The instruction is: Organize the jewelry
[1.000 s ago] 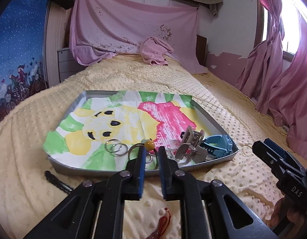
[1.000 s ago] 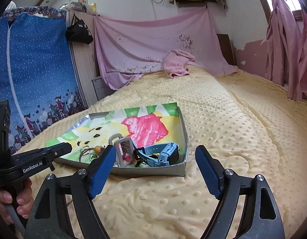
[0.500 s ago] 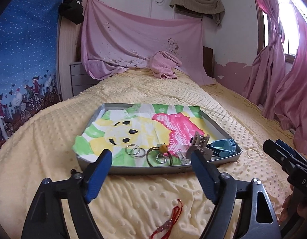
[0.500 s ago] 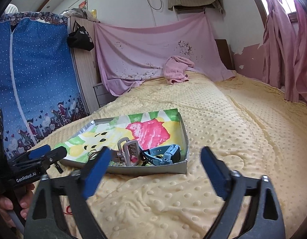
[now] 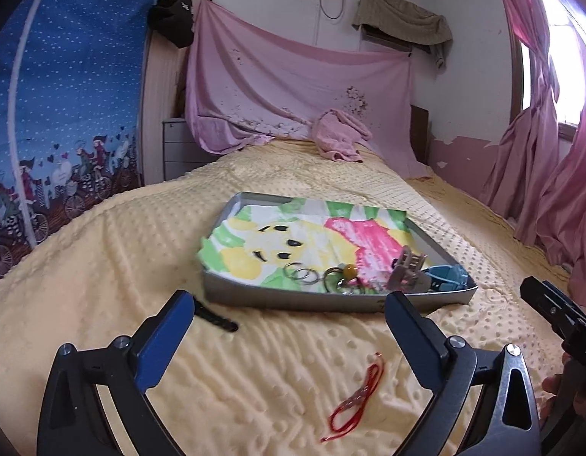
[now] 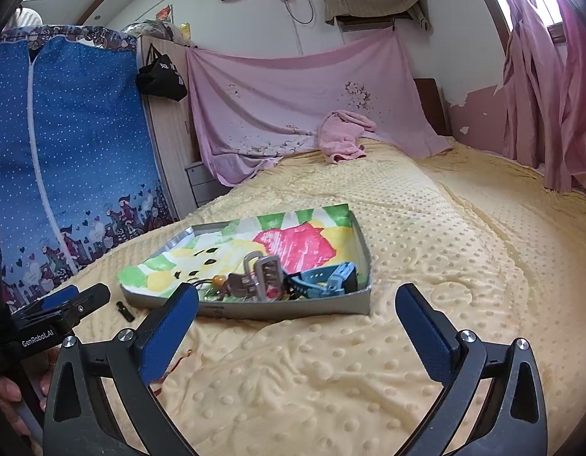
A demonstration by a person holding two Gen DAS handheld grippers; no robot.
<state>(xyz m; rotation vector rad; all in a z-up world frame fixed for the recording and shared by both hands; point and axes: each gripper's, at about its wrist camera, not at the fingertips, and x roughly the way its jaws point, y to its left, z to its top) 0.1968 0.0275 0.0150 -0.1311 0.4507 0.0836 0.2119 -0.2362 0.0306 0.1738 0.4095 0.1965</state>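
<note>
A grey metal tray (image 5: 255,293) lined with a colourful drawing lies on the yellow bedspread; it also shows in the right wrist view (image 6: 293,308). Along its near side lie silver rings (image 5: 301,271), a keyring with an amber bead (image 5: 348,271), a beige hair claw (image 5: 407,271) and a blue watch (image 5: 447,275). A red string bracelet (image 5: 355,402) and a black hair clip (image 5: 215,317) lie on the bedspread outside the tray. My left gripper (image 5: 289,342) is open and empty above the bedspread, short of the tray. My right gripper (image 6: 298,330) is open and empty too.
A pink towel (image 5: 340,135) lies at the head of the bed. A blue fabric wardrobe (image 6: 65,152) stands to the left, pink curtains (image 5: 551,174) to the right. The bumpy yellow bedspread (image 6: 445,266) stretches right of the tray.
My left gripper has opened from shut and pulled back and up from the tray's near edge. The keyring stays in the tray. The right gripper has risen slightly, still open.
</note>
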